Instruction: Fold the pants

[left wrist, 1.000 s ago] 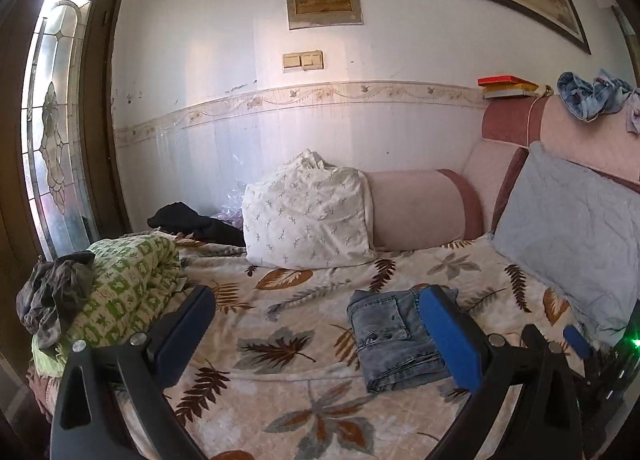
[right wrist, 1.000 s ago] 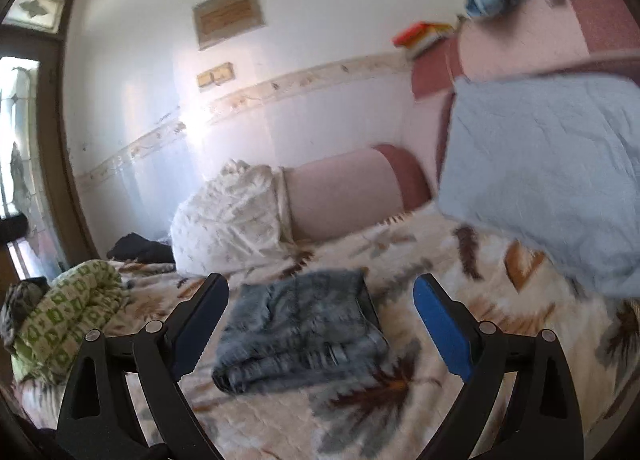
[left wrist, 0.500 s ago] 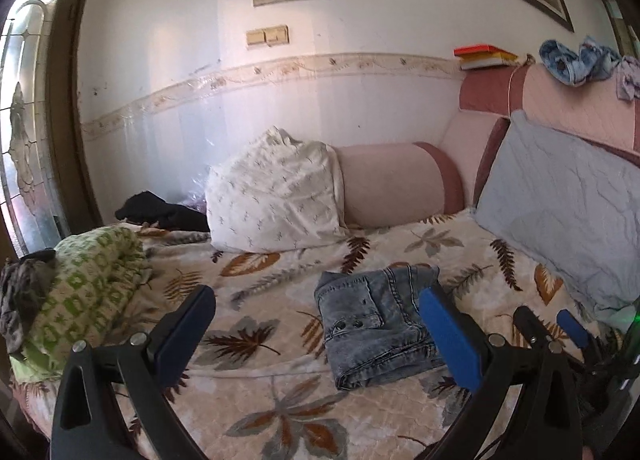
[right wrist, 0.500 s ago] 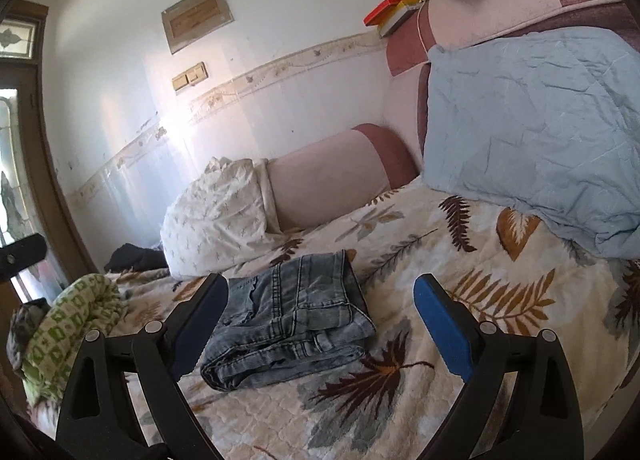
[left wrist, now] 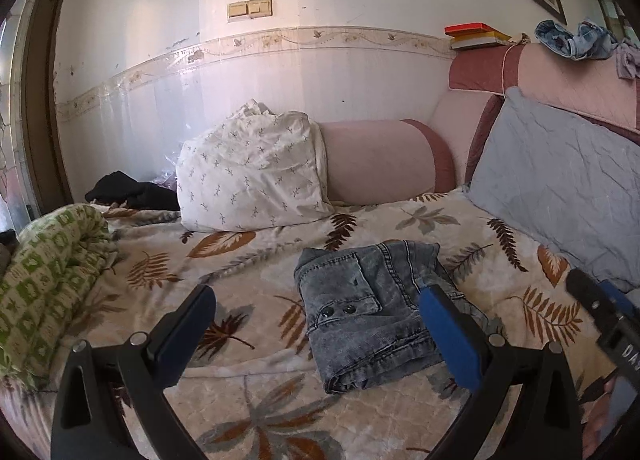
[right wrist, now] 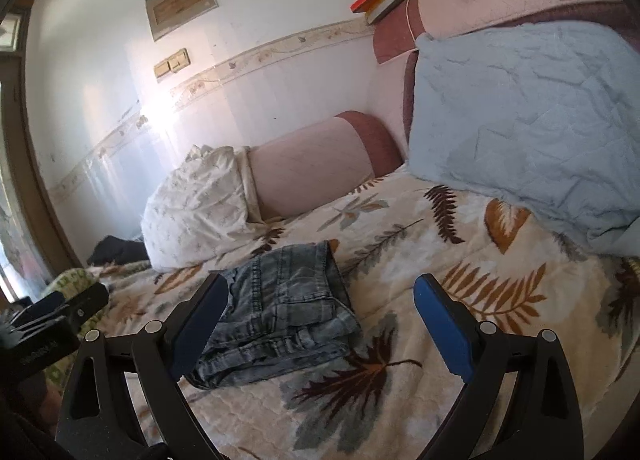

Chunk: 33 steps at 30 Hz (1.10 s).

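Jeans (left wrist: 376,312) folded compact on leaf-print bedspread (left wrist: 256,292), apparently finished | left gripper (left wrist: 316,328) and right gripper (right wrist: 320,316) gaping wide, empty | I'd withdraw clear, leaving the stack undisturbed

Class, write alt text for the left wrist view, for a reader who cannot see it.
Folded grey-blue denim pants lie on a leaf-patterned bedspread, just ahead of the open, empty left gripper. Behind them a white pillow and pink bolster rest against the wall, with a blue cushion at right.
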Motion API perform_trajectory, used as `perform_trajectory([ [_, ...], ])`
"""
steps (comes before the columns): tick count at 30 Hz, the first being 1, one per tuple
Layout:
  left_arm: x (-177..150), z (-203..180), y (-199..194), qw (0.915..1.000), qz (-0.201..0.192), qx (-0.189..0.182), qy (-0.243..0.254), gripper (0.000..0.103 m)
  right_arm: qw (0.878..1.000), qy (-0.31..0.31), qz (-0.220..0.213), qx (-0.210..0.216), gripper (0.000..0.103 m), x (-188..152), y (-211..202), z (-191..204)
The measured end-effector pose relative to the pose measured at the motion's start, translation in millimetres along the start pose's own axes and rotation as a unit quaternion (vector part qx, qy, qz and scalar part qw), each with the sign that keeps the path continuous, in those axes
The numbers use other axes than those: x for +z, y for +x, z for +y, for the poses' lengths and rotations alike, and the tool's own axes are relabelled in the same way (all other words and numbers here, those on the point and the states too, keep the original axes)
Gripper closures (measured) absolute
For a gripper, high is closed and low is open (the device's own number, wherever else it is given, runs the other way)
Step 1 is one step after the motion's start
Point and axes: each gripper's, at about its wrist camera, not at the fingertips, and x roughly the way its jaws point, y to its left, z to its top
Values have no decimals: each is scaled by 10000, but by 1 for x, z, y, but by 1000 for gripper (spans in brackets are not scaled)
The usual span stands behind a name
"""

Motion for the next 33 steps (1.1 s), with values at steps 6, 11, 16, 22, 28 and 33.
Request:
perform_trajectory([
  [6,-16,6,10,10000,16,3,72,0,9991,16,-266,-334,8,5,-12,-6],
  [11,-28,19,27,9996,235,146,2,0,9984,-58,-410,-376,8,18,0,-2],
  [16,-21,28,38,9989,205,414,-95,0,9987,-429,-219,-182,8,28,33,13],
  [22,23,12,54,9991,-22,399,164,0,9982,-514,280,81,8,28,71,17],
  [28,57,-7,53,9986,-353,314,231,0,9980,-570,259,-80,8,25,76,19],
  [33,44,0,61,9993,-189,318,104,0,9982,-542,108,-229,8,24,74,15],
])
